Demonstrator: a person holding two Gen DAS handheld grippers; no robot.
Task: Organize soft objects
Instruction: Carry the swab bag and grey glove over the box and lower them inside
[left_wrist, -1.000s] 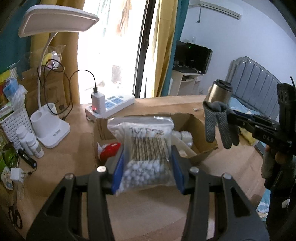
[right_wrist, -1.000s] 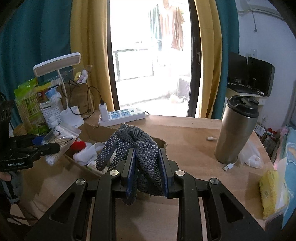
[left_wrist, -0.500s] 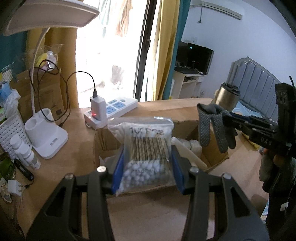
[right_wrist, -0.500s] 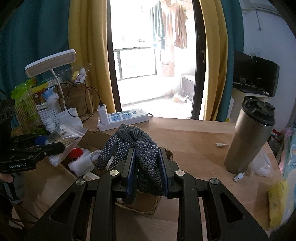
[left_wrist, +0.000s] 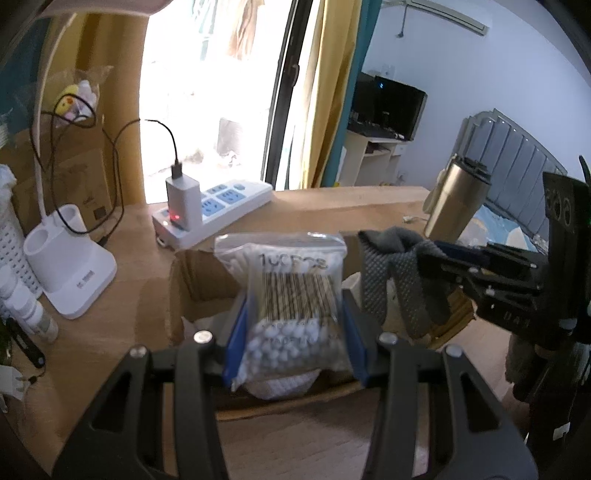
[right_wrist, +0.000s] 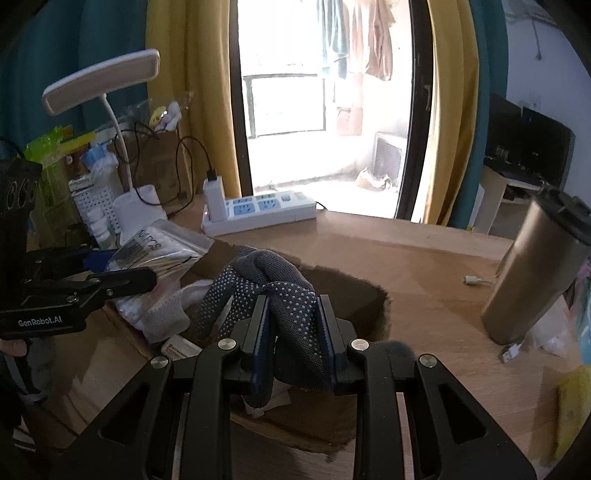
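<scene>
Cotton swab bag (left_wrist: 291, 299) is clamped in the left gripper (left_wrist: 293, 332) above the cardboard box (right_wrist: 354, 295), which holds white socks (right_wrist: 162, 314); the right gripper (right_wrist: 293, 332) pinches a dotted grey glove (right_wrist: 280, 291) over it.

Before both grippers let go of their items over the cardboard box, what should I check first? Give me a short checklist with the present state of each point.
1. Left gripper grips the clear plastic bag of cotton swabs firmly: ok, both blue pads press its sides.
2. Right gripper grips the grey knitted glove with white dots: ok, it is pinched between the pads and hangs down.
3. Bag is over the open brown cardboard box: ok.
4. Glove is over the box opening: ok in the right wrist view.
5. Free room inside the box: cannot tell; white soft items already fill part of it.
6. Steel tumbler stands away from the box: ok.
</scene>
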